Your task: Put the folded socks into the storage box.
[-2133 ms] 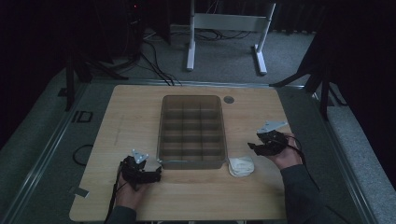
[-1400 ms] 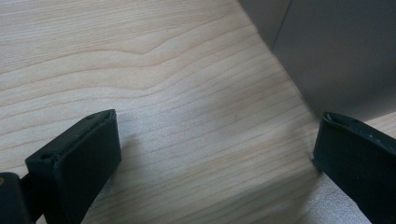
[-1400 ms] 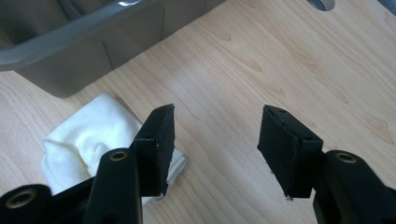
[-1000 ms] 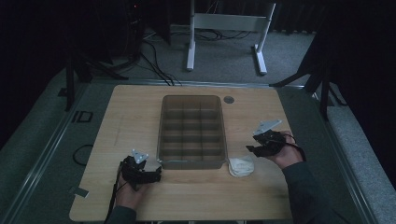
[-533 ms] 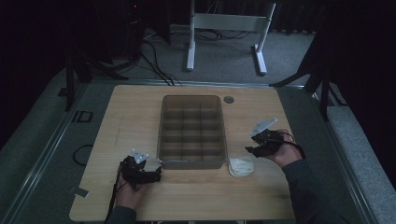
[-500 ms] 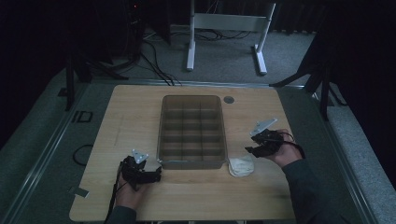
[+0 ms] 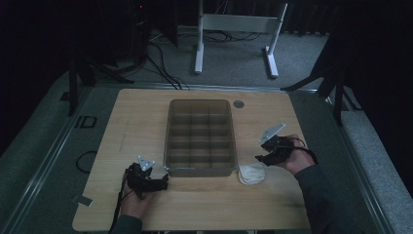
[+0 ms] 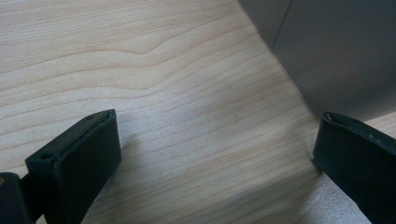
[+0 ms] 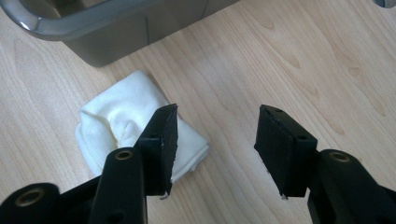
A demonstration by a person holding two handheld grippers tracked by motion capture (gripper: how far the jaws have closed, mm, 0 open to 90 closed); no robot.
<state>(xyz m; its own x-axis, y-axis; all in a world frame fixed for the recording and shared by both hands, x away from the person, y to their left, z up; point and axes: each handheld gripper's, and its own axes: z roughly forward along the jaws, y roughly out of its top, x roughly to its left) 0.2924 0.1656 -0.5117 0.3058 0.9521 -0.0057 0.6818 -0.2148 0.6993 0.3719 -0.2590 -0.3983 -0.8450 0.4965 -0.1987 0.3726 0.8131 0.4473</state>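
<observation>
Nearby, right gripper [image 9: 215,140] (jaws apart) over unlabelled white cloth [image 9: 121,126].

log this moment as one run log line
right claw: open, above white cloth | left claw: open, on table beside divided bin | cloth: not gripped

Light wooden table [image 7: 136,126], visible grain. Centre: grey translucent divided tray [image 7: 200,136], long axis running away from the person. White folded cloth [image 7: 252,173] lies just off the tray's near right corner. Small round grey disc [image 7: 238,104] near the tray's far right corner.
</observation>
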